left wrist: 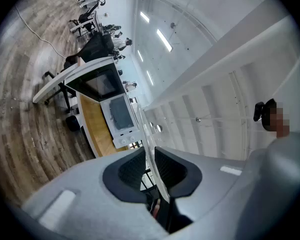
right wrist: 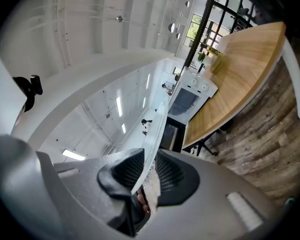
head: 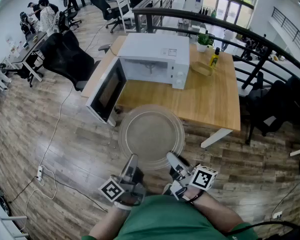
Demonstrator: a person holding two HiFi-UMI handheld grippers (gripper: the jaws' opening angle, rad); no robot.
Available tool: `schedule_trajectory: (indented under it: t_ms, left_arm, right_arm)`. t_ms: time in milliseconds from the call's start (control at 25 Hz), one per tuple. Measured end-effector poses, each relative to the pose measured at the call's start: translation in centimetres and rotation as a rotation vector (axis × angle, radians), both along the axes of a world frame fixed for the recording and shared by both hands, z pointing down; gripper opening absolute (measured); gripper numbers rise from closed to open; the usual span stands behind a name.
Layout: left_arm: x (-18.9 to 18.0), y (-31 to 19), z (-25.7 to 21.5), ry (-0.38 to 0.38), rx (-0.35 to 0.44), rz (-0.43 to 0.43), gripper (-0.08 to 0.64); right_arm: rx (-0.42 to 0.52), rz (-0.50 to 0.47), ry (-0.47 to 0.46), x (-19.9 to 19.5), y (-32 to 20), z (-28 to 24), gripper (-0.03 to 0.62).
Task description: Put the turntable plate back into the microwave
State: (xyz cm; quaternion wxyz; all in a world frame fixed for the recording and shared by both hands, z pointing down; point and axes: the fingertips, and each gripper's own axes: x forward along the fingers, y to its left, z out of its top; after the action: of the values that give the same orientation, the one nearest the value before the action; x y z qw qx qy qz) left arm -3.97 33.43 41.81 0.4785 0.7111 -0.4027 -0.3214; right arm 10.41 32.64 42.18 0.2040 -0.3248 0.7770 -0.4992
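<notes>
Both claws are clenched on the plate (head: 151, 134). The left claw (head: 132, 162) and right claw (head: 173, 160) each pinch the near rim, one either side of centre. Each gripper view shows the glass edge running between the pads, so it's a real two-point hold.

Key relation: the microwave (head: 155, 54) lies straight ahead of the claws, past the plate's far rim. Its cavity is open towards us. The plate is round, so there's no long axis to line up. It's carried roughly flat, out over the floor (head: 55, 134) and just short of the bench (head: 210, 101) edge. Both hands look about equally near, so neither leads.

Watch the door (head: 107, 91). It's swung out to the left, past the bench edge, and its free end sits near the plate's far-left rim. My read: push forward and keep a bit right of the door. The plate probably has to come up before it clears the cavity sill. I can't make out the hub or ring inside the cavity from here.

Surface: light wood bench, microwave at its left end. A yellow bottle (head: 215, 58) and a small plant (head: 204, 40) stand well off to the right, out of the path.

Room: open office, wood-look floor, a cable (head: 50, 149) trailing on the left, chairs (head: 65, 56) behind the bench, a dark railing (head: 225, 26) beyond.
</notes>
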Motion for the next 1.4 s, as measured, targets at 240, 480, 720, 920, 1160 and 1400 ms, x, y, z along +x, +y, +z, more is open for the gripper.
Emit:
schedule_trajectory:
  t_ms: [240,480,720,920,1160,1400]
  left_arm:
    - [-1.8,3.8,-0.5,-0.011,-0.009,0.042,0.066]
    - [-3.3,4.1,-0.8,-0.017,0.003,0.070,0.064]
    - [-4.5,3.3,-1.3,-0.005,0.010,0.111,0.069]
    - [-6.4,2.1,-1.5,-0.001,0.018,0.152,0.069]
    - [-9.4,0.6,-1.4,0.000,0.026,0.199,0.069]
    - [-11.2,-1.0,-1.2,-0.010,0.031,0.222,0.069]
  right_arm:
    - [0.017,0.017,0.029,-1.8,3.9,-1.1,0.077]
    - [0.017,0.042,-0.028,-3.2,4.8,-1.3,0.072]
    - [0.037,0.084,-0.042,-4.4,4.4,-2.3,0.069]
    - [0.041,0.116,-0.045,-6.4,3.7,-2.5,0.069]
    - [0.059,0.156,-0.040,-9.5,2.7,-2.8,0.069]
    - [0.055,0.180,-0.041,-11.3,1.5,-2.5,0.069]
